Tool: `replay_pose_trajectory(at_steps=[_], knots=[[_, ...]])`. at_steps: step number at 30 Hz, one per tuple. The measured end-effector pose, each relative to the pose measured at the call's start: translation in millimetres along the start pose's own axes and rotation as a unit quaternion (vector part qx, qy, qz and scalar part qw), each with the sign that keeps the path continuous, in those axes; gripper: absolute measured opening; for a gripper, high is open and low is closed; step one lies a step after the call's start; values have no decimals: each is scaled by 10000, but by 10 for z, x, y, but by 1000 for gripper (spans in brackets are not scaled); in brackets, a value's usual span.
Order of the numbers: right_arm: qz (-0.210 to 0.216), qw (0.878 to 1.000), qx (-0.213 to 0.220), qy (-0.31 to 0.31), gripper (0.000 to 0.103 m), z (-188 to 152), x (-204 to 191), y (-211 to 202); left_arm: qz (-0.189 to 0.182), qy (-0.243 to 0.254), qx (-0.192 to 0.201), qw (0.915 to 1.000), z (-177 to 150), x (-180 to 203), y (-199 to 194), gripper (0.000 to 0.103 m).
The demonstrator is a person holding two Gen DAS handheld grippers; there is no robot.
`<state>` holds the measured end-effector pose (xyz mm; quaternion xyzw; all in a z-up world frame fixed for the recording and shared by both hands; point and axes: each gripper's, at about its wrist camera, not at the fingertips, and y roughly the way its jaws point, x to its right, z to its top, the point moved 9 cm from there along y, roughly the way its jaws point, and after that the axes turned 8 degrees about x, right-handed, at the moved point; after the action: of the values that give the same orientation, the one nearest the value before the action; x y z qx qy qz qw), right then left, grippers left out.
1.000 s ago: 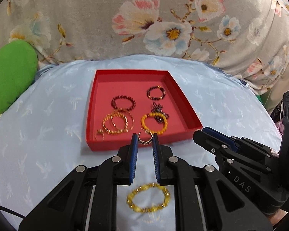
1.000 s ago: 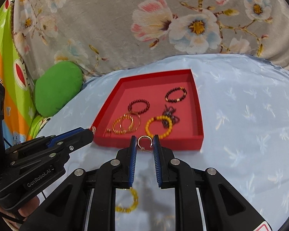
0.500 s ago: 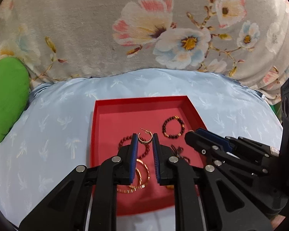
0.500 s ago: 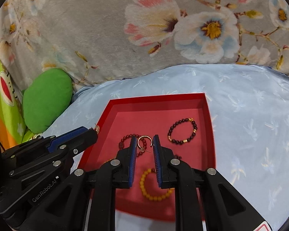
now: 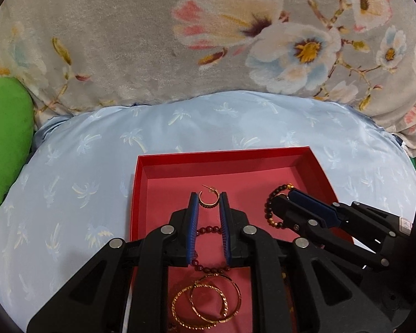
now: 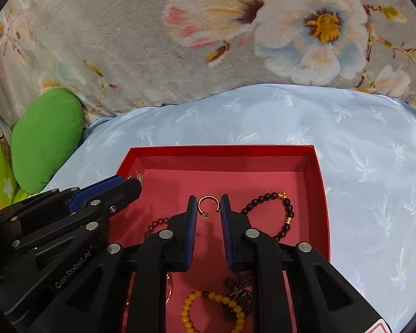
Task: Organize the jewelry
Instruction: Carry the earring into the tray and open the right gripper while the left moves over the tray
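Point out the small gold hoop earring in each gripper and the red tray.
left gripper's hoop earring (image 5: pixel 208 200): left wrist view, lower curve of the hoop.
right gripper's hoop earring (image 6: pixel 207 199): right wrist view, top arc.
red tray (image 6: pixel 222 149): right wrist view, far rim.

The gripper's black fingers (image 5: pixel 163 252) hide most of the dark red bead bracelet (image 5: pixel 208 229) and the red tray's (image 5: pixel 222 156) near rim, while the yellow bead bracelet (image 6: pixel 191 313) runs off the lower edge of the right wrist view.
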<state>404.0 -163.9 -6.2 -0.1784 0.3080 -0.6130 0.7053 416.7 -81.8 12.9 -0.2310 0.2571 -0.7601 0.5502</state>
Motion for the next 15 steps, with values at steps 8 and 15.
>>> replay_pose_trajectory(at_steps=[8,15], knots=[[-64,9998,-176,-6,17,-64,41,181,57,-51,-141,9999,-52,-56,195,15],[-120,9998,-167,32,21,-61,63,186,119,-35,-147,9998,-73,-65,254,20]])
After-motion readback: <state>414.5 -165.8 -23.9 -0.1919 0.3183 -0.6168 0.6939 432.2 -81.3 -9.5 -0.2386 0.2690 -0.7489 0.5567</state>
